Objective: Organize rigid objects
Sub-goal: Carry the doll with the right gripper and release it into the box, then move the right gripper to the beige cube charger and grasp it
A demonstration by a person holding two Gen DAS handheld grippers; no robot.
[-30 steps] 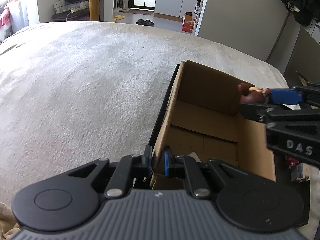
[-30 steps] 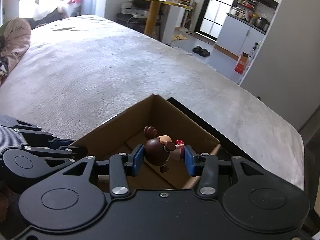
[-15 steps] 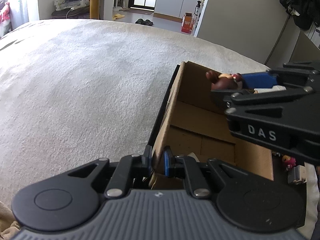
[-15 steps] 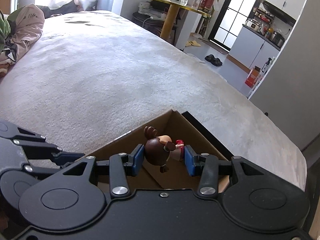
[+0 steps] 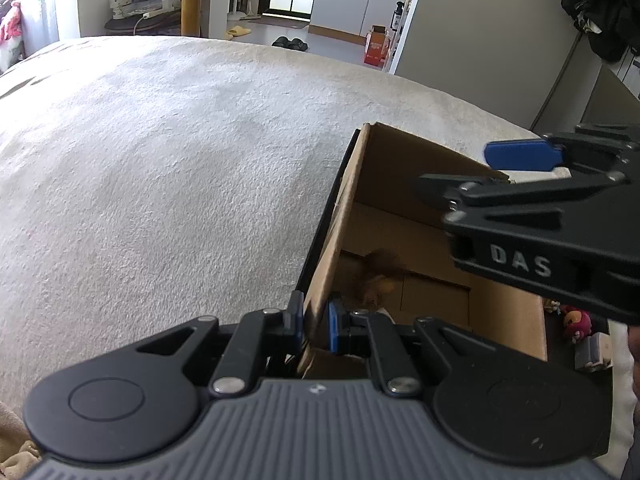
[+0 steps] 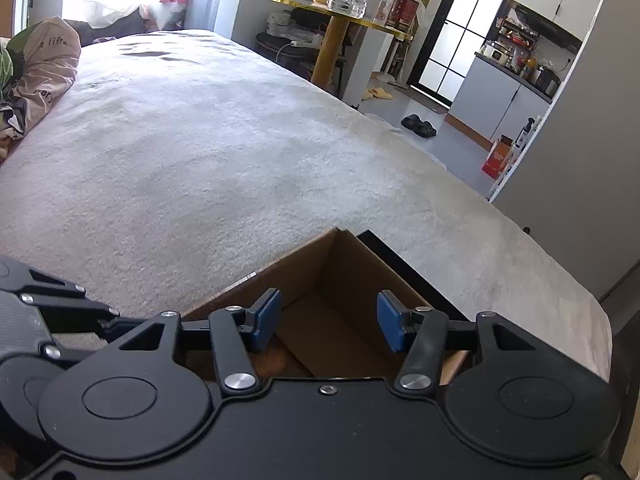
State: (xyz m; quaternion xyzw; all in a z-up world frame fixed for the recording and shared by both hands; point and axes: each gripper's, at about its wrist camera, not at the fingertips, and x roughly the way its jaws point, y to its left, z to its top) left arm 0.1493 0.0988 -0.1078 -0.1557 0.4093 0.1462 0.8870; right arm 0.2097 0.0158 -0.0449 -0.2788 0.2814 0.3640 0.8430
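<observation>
The right tongs (image 6: 327,320) are opening, empty; the brown figurine (image 5: 378,276) has dropped, blurred, into the cardboard box (image 5: 404,184), whose wall the left tongs (image 5: 314,322) stay clamped on.

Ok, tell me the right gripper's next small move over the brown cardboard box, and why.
Probably lift the right gripper clear of the brown cardboard box: its jaws are opening with nothing between them, and a blurred brown figurine is inside the box, whose wall the left gripper pinches.

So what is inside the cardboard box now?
In the box a blurred brown figurine shows against the bare cardboard floor, likely just dropped. The right gripper, jaws opening and empty, and the box walls cover the rest of the floor.
</observation>
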